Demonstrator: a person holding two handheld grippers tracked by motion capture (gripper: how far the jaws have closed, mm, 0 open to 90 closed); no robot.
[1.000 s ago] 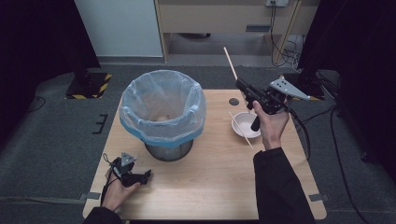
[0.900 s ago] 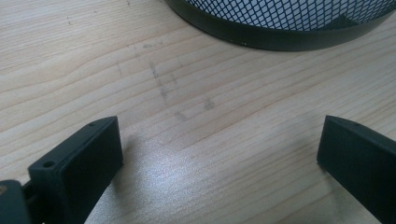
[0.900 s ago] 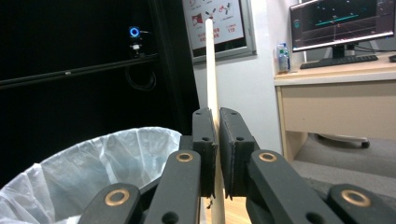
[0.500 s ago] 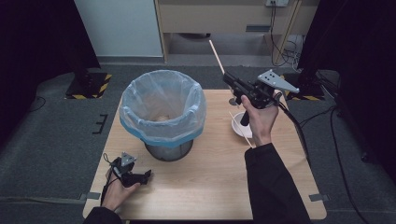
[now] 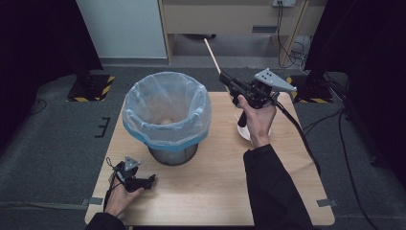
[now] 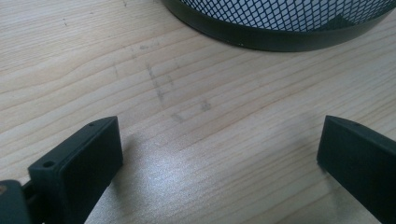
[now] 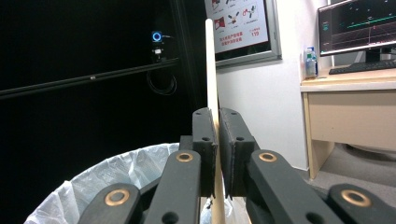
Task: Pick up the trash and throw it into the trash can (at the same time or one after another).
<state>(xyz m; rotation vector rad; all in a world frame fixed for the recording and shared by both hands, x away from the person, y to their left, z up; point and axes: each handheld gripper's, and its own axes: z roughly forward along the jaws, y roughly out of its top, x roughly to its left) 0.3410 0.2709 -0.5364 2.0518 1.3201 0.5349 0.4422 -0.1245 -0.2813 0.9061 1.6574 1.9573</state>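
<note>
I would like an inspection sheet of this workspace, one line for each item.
Surface: light wooden table, faint marks.
Job's things: thin wooden stick; black mesh bin with clear plastic liner.
Clutter: white bowl, mostly hidden behind the right hand.
Grippers: right gripper shut on the stick, raised beside the bin; left gripper open, resting on the table.
Cables: black cable trails from the right gripper.
Surroundings: grey floor, desk, monitor.
</note>
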